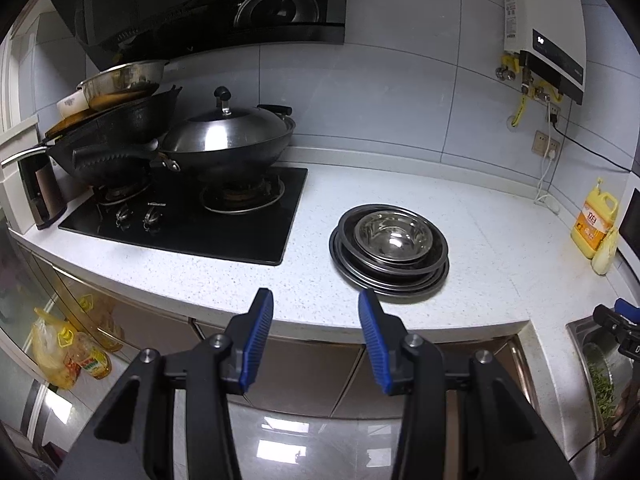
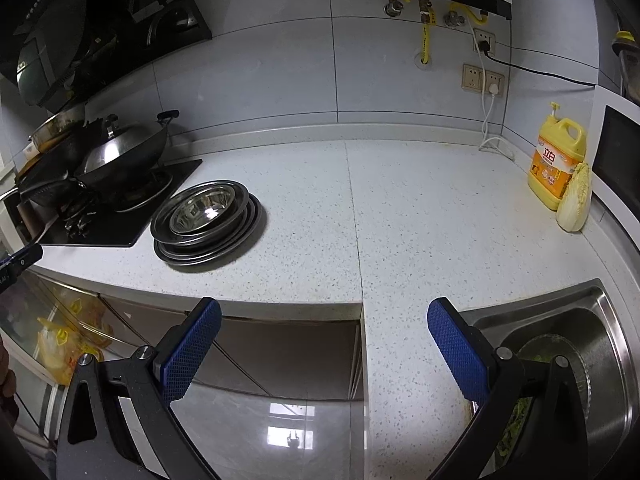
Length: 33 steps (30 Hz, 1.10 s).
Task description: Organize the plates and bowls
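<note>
Two grippers, both empty: my left gripper (image 1: pixel 316 300) hangs off the front edge of the counter (image 1: pixel 460 208) with its blue pads parted and nothing between them, and my right gripper (image 2: pixel 324 308) is spread wide, also off that front edge, beside the sink (image 2: pixel 600 320). Steel plates (image 1: pixel 390 276) sit stacked on the counter near its front edge, just beside the black stove (image 1: pixel 192 216), with a shiny bowl (image 1: pixel 394 236) nested on top.

Shiny steel bowl (image 1: pixel 393 239) in dark metal plates (image 1: pixel 388 276) on speckled stone counter (image 1: pixel 480 240).
</note>
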Motion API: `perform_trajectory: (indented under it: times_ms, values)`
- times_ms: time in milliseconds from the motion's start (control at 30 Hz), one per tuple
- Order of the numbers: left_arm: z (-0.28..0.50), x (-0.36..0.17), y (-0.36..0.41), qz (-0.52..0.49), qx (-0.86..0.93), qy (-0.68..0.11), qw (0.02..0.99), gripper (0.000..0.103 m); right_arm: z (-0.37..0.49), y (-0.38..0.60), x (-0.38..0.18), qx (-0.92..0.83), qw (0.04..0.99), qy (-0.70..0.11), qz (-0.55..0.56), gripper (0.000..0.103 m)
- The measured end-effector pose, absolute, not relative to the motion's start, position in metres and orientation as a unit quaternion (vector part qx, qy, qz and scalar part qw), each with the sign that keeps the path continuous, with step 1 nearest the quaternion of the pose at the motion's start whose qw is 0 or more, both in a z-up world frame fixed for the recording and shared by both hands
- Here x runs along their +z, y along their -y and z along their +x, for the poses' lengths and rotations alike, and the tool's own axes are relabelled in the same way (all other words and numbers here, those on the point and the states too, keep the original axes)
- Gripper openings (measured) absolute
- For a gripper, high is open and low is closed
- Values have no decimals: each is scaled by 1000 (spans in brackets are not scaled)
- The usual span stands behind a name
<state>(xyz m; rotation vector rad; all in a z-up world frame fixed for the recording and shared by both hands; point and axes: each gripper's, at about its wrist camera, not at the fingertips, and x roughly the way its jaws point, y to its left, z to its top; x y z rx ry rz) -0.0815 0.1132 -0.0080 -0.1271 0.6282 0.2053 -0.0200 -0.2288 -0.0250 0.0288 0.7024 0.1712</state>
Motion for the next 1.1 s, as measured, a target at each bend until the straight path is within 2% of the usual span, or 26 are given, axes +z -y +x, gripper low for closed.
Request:
perform_trajectory:
  times_ms: [1100]
  values:
    - [-52,14,-103,-39,46,-284,957,42,-22,223,-9,85,942,-325,26,102]
